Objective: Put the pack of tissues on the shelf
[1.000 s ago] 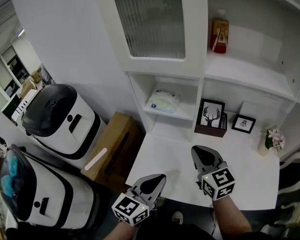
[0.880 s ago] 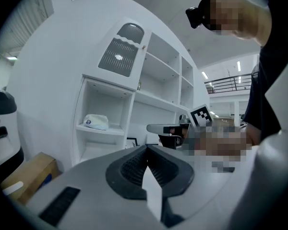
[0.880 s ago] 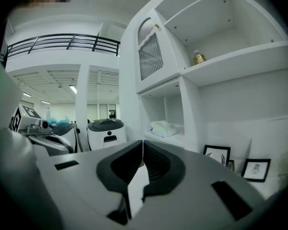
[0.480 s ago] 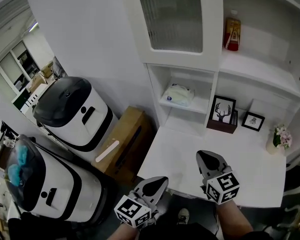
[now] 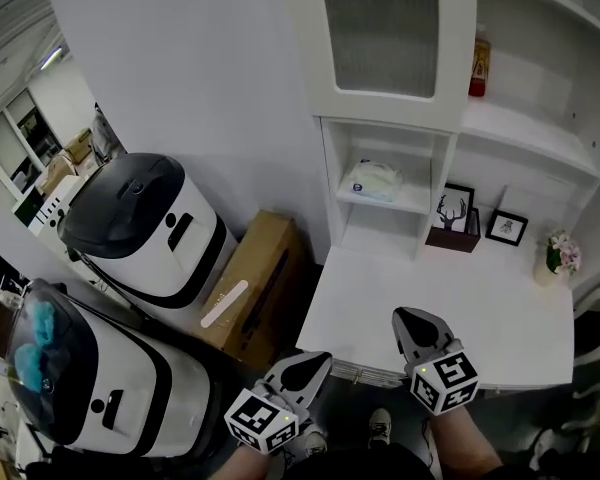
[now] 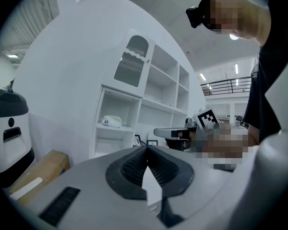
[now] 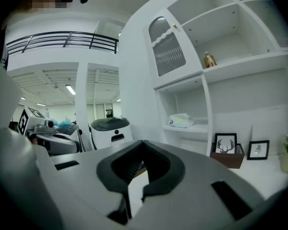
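Left gripper (image 5: 305, 370) sits off the desk's (image 5: 500, 318) near-left corner, jaws together, nothing held. Right gripper (image 5: 413, 326) is over the desk's near edge, jaws together, nothing held. Desk top shows open white surface from near edge to back. Left of desk: cardboard box (image 5: 252, 286) against its side, then two white machines (image 5: 140, 223). At desk's back: two frames (image 5: 450, 211), flowers (image 5: 557, 255) right. Tissues (image 5: 372, 180) lie on the shelf (image 5: 400, 204) above desk's back-left, open-fronted. Glass door (image 5: 385, 28) above; bottle (image 5: 478, 63) higher right.
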{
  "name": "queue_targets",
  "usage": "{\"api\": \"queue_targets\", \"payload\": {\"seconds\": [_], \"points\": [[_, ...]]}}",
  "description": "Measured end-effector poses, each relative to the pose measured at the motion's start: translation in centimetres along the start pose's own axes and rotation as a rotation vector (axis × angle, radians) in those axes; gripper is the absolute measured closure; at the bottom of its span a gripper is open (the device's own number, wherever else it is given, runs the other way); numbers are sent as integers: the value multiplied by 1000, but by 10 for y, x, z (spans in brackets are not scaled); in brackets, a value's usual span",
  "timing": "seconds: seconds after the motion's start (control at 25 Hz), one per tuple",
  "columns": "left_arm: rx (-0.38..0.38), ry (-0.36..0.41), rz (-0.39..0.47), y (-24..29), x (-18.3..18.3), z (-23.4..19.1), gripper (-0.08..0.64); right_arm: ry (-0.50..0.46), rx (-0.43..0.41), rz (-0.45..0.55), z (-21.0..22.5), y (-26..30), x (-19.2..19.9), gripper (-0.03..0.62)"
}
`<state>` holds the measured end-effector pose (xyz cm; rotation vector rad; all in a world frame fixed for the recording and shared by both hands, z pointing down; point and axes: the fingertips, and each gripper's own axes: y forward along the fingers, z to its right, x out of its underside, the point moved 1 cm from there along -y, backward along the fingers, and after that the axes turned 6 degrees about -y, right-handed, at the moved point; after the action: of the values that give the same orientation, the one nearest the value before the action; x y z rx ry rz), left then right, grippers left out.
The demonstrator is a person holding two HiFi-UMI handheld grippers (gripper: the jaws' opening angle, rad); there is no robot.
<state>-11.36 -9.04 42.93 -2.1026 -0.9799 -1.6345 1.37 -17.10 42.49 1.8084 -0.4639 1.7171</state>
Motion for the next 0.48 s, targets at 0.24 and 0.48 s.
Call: {"api": "queue_targets", "payload": {"seconds": [0.24, 0.48], "points": [[77, 0, -9, -28, 6, -9, 555, 6, 71, -9, -37, -13, 5, 588], [145, 4, -16, -51, 14, -8, 555, 4, 126, -12, -72, -29, 10, 588]]}}
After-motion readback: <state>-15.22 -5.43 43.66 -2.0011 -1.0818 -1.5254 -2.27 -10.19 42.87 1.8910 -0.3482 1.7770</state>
